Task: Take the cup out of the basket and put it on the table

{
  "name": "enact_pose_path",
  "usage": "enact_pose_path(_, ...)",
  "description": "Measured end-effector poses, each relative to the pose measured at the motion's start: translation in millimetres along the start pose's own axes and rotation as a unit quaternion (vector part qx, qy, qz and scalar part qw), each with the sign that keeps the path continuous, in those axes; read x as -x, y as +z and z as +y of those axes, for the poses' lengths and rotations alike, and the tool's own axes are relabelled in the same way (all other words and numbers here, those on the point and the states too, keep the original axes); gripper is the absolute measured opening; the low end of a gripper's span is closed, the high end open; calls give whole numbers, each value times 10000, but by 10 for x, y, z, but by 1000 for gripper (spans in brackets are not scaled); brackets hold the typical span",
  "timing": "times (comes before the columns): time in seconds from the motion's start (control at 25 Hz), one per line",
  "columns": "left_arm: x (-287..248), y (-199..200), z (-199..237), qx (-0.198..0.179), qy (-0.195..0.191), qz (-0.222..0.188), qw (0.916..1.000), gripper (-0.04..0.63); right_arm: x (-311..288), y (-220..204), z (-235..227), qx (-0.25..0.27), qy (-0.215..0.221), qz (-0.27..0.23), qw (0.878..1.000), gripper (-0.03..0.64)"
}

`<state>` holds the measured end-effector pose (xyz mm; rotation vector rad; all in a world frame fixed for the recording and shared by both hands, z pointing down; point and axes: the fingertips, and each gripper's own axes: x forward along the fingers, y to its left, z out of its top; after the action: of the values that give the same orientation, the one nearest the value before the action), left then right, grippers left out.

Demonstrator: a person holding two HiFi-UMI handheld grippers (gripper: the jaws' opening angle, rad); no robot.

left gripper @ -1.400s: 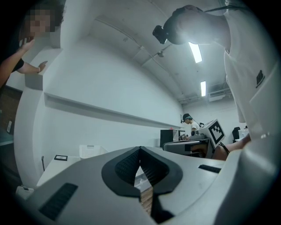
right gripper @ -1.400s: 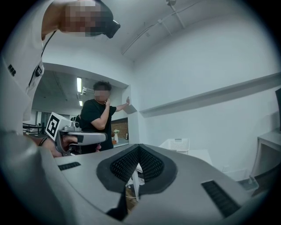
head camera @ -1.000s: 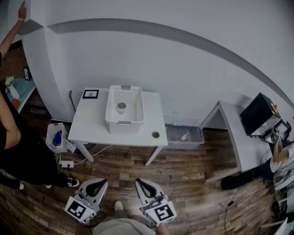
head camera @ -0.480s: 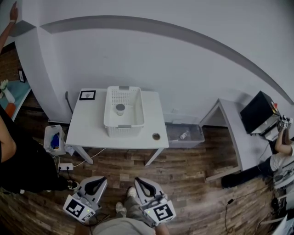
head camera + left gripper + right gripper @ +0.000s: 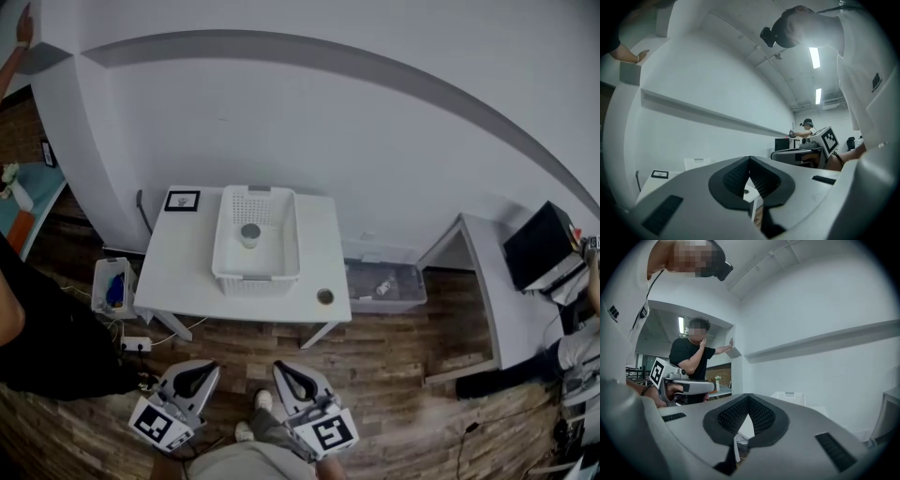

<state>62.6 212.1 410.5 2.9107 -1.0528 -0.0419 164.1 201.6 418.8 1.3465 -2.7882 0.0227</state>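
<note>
- Desk (image 5: 183, 272) and basket (image 5: 255, 281) now sit lower and slightly right in the head view compared with a second ago.
- Our shoe (image 5: 263, 400) has come forward, and a second one shows behind it.
- We note the bystander in black (image 5: 47, 347) has slid toward the left edge, with less of the raised arm in frame.
- The seated person (image 5: 581, 352) has drifted toward the right edge.

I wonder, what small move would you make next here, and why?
I would probably step toward the white table and lift the right claw, opening it on the way. The small grey cup sits inside the white perforated plastic basket, well out of reach from here, and the right claw is shut and empty, low over the wooden floor.
</note>
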Motion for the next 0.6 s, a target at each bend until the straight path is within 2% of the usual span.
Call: enact_pose_path(0.6, -602, -10, 435, 30, 362, 37, 9993, 0, -445, 15, -636, -83, 292, -86, 9995, 9)
